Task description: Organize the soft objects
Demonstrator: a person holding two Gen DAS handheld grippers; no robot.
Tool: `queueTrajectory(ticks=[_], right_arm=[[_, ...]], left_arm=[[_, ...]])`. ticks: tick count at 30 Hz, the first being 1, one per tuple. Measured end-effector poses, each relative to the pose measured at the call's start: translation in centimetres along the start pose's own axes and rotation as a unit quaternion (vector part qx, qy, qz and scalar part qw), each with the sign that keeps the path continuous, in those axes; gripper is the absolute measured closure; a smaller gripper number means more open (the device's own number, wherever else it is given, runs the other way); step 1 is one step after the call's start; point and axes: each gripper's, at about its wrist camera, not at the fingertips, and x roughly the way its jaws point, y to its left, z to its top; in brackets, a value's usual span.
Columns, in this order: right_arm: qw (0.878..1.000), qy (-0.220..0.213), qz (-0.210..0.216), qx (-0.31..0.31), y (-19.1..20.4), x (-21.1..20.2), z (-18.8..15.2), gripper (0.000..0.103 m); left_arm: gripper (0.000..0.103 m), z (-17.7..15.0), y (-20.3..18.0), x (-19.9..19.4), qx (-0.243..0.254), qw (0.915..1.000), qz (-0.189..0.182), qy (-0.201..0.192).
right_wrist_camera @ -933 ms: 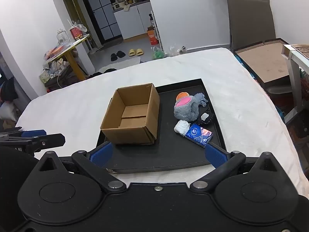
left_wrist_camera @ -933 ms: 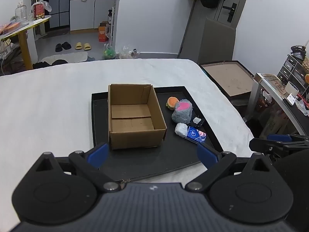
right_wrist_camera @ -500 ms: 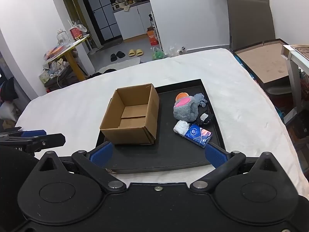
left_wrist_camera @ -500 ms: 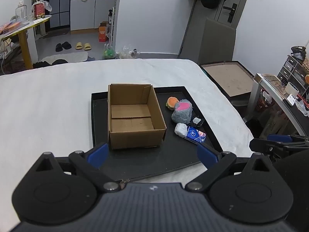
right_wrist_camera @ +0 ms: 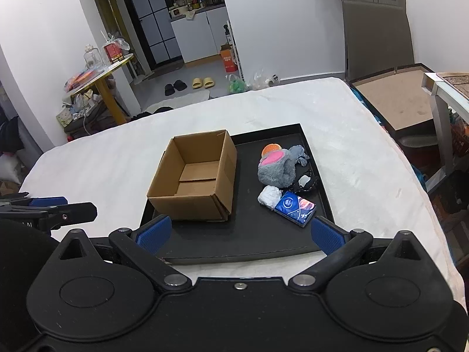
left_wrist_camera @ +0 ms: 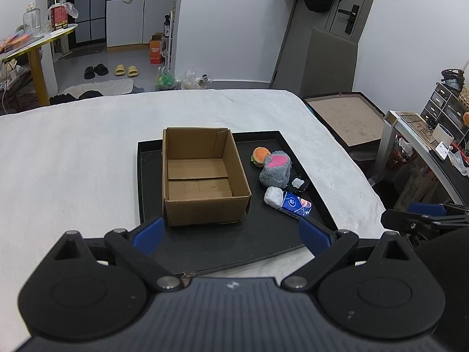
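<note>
An empty open cardboard box (left_wrist_camera: 202, 176) (right_wrist_camera: 195, 176) stands on a black tray (left_wrist_camera: 234, 243) (right_wrist_camera: 249, 240) on a white bed. Right of the box lie a burger toy (left_wrist_camera: 260, 155) (right_wrist_camera: 271, 148), a grey and pink plush (left_wrist_camera: 275, 170) (right_wrist_camera: 277, 168), a white wad (left_wrist_camera: 273, 196) (right_wrist_camera: 269, 196), a blue tissue pack (left_wrist_camera: 295, 204) (right_wrist_camera: 296, 206) and a small black and white item (left_wrist_camera: 299, 183) (right_wrist_camera: 306, 181). My left gripper (left_wrist_camera: 231, 233) is open and empty at the tray's near edge. My right gripper (right_wrist_camera: 239, 233) is open and empty there too.
The white bed cover (left_wrist_camera: 73, 158) spreads left and beyond the tray. A brown board in a black frame (left_wrist_camera: 346, 117) leans off the bed's right side, beside a cluttered desk (left_wrist_camera: 433, 146). A yellow table (right_wrist_camera: 99, 79) stands on the floor far left.
The right gripper has shifted slightly, so the tray sits a little lower and closer in its view. The left gripper has not visibly moved.
</note>
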Motion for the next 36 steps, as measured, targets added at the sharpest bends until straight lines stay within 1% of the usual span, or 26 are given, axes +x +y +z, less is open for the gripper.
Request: queueTrajectory(ticks=[36], right_arm=[[1.0, -0.006, -0.017, -0.009, 0.05, -0.09, -0.03, 0.0]], left_arm=[[0.005, 0.09, -0.18, -0.04, 0.001, 1.0, 0.006, 0.0]])
